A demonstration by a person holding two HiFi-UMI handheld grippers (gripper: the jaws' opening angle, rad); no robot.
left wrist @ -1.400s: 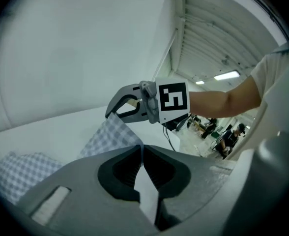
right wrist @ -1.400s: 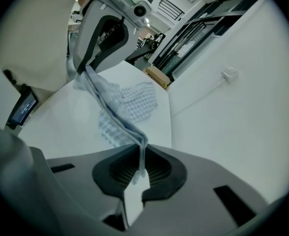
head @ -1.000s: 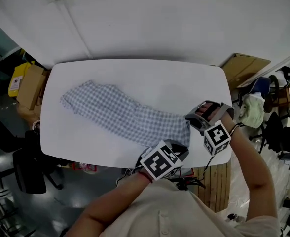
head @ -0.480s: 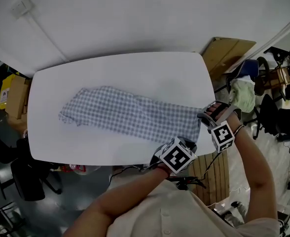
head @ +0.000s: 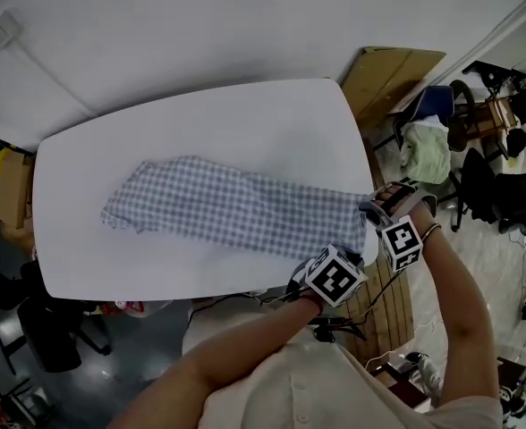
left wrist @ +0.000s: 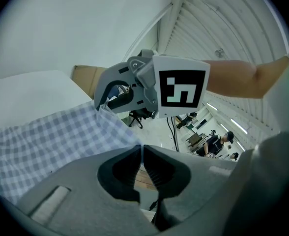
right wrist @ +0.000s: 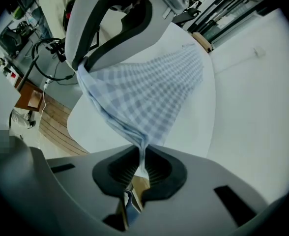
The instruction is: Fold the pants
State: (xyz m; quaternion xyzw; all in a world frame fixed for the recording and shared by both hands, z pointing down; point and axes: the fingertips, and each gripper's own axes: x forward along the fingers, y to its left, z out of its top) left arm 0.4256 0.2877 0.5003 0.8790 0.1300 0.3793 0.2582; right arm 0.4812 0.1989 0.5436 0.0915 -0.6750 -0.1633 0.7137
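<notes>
While the left gripper [head: 301, 275] and the right gripper [head: 372, 211] are each closed tight on the right end of the pants [head: 236, 208], which lie long across the white table [head: 245, 123], lift both corners evenly and carry them left so the edges match. Only the gripper views show the cloth squeezed in the jaws. Only the head view shows the pants' left end.
</notes>
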